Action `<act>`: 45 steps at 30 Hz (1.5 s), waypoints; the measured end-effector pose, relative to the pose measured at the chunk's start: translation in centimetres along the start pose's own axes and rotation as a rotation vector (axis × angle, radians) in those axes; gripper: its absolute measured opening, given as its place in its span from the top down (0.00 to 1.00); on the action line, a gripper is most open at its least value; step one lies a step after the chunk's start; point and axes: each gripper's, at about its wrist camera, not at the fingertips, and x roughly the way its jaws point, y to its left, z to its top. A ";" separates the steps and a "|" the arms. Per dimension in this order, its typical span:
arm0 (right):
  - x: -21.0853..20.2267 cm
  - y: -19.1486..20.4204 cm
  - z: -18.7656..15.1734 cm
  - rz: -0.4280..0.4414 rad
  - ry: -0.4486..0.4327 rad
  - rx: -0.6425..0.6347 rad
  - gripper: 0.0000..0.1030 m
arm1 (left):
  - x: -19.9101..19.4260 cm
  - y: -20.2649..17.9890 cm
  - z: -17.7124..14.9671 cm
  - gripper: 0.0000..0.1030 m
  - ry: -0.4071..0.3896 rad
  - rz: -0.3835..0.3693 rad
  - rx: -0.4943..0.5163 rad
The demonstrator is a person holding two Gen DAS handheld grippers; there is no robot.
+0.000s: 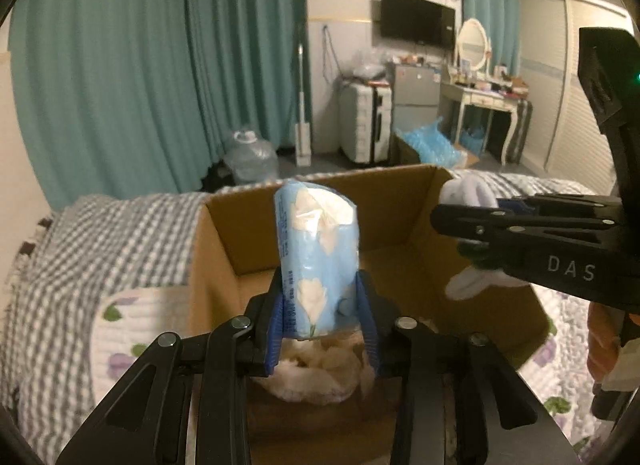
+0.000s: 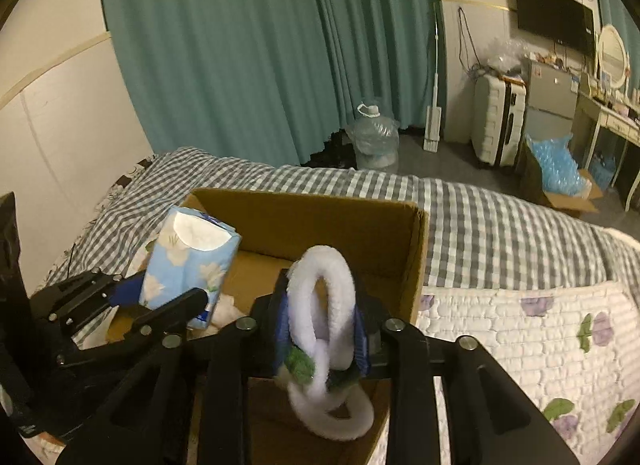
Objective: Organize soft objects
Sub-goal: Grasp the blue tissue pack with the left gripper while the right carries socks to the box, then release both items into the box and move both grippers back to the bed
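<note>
Tissue pack (image 1: pixel 316 257) clenched upright in my left tongs (image 1: pixel 322 317), hanging over box (image 1: pixel 224 241) on bed (image 2: pixel 500 221), ready for drop. Right tongs (image 2: pixel 322 329) pinch fuzzy white loops (image 2: pixel 324 305) above same box, likely next in.

My left gripper (image 1: pixel 320 305) points forward and slightly up, jaws clamped on a tissue pack (image 1: pixel 316 249). My right gripper (image 2: pixel 322 325) is level beside it, jaws pinched on a white fuzzy loop (image 2: pixel 324 317), probably a plush toy; they sit close, not touching.
</note>
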 end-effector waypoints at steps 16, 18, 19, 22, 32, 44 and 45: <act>-13.4 1.9 1.6 -0.121 -0.178 -0.043 0.11 | -7.2 -1.1 1.6 0.42 -0.154 0.092 0.030; -15.7 2.6 1.2 -0.128 -0.196 -0.048 0.09 | -10.4 -1.9 2.1 0.30 -0.213 0.119 0.062; -17.4 3.1 0.9 -0.130 -0.209 -0.049 0.08 | -12.1 -2.2 2.3 0.29 -0.240 0.127 0.071; -20.8 4.3 -0.6 -0.144 -0.232 -0.054 0.06 | -17.6 -2.7 2.4 0.28 -0.334 0.126 0.065; -23.5 5.7 -8.3 -0.157 -0.202 -0.047 0.02 | -24.8 -2.2 -1.5 0.28 -0.340 0.145 -0.008; -13.4 4.7 -14.8 -0.175 0.021 -0.034 0.02 | -15.0 -2.1 -9.9 0.28 -0.062 0.116 -0.104; -12.6 4.6 -15.0 -0.175 0.033 -0.032 0.02 | -14.6 -2.1 -11.1 0.28 -0.041 0.114 -0.108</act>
